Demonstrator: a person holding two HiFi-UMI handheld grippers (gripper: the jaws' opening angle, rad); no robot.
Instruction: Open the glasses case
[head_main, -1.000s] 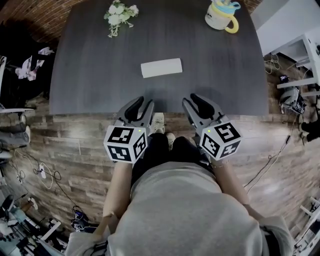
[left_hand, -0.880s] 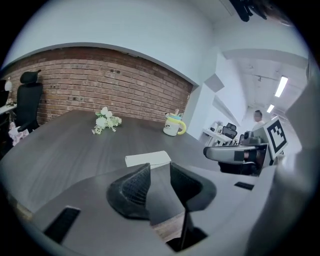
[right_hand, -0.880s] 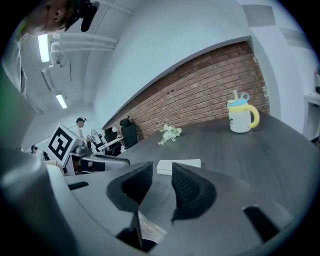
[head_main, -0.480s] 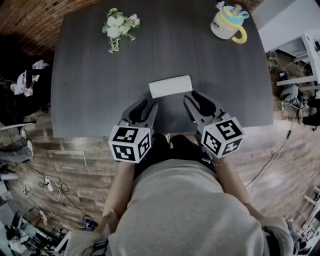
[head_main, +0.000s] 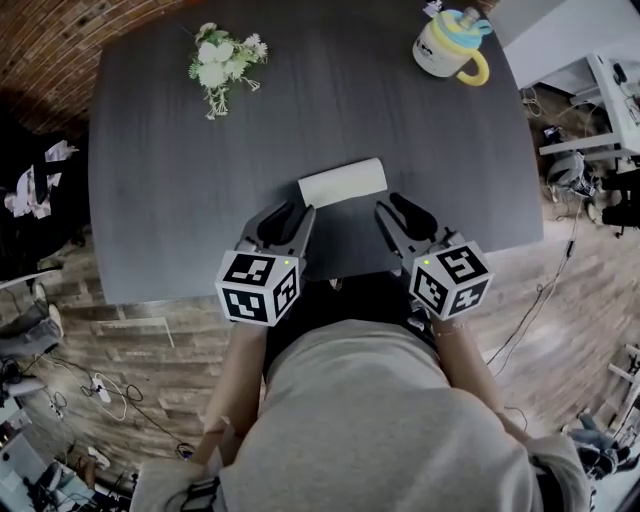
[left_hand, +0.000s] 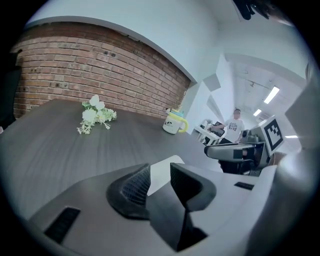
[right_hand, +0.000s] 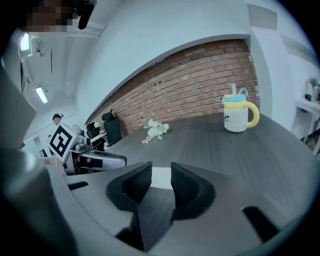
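Observation:
The white glasses case (head_main: 341, 182) lies closed on the dark grey table (head_main: 180, 200), near its front edge. My left gripper (head_main: 285, 215) sits just short of the case's left end, jaws open and empty. My right gripper (head_main: 398, 208) is just short of the right end, also open; its jaws have just been opening a little, with nothing between them. In the left gripper view the case (left_hand: 161, 172) shows through the gap of the left gripper (left_hand: 157, 176). In the right gripper view the case (right_hand: 161, 177) shows beyond the right gripper (right_hand: 161, 181).
A small bunch of white flowers (head_main: 222, 62) lies at the table's far left. A cream mug with a yellow handle and blue lid (head_main: 450, 45) stands at the far right. Wooden floor with cables and furniture surrounds the table. A brick wall (left_hand: 90, 70) is behind it.
Both grippers have moved forward from the table's front edge out over the table, and now flank the near side of the case. The case has not moved on the table.

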